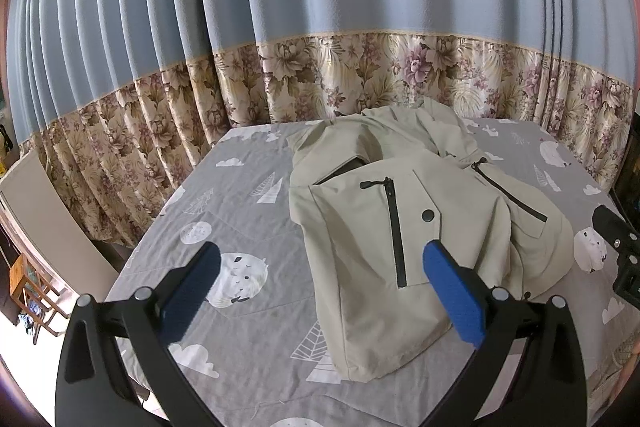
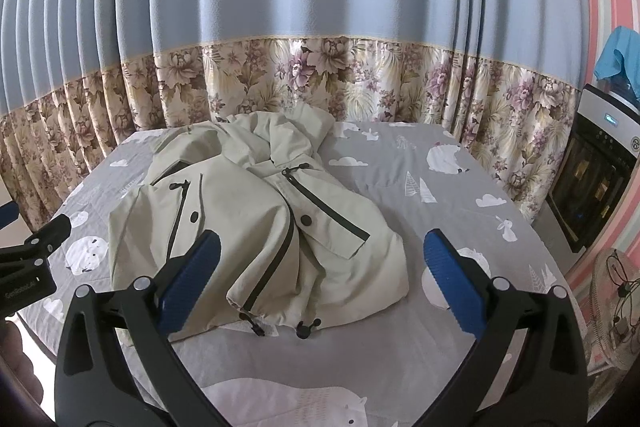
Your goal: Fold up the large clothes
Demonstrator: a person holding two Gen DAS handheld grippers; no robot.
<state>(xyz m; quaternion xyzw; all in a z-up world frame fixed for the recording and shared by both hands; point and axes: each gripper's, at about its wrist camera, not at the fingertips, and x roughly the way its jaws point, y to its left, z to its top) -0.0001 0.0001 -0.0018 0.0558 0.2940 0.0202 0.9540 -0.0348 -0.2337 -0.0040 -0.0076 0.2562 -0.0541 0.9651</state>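
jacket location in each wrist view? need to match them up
Left wrist: beige jacket lies right of centre on the bed, behind the right fingertip.
Right wrist: jacket lies left of centre, behind the left fingertip.
Shared landmark: floral curtain band behind the bed.

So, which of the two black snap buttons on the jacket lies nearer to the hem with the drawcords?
The lower snap button, beside the long centre zipper. The other snap button sits further left on the jacket, by the short pocket zipper.

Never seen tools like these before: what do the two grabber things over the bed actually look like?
Both look alike. The left gripper and right gripper each have curved black plastic arms, silver pivot bolts and two ribbed blue finger pads. White lettering marks the left one's body, too small to read surely.
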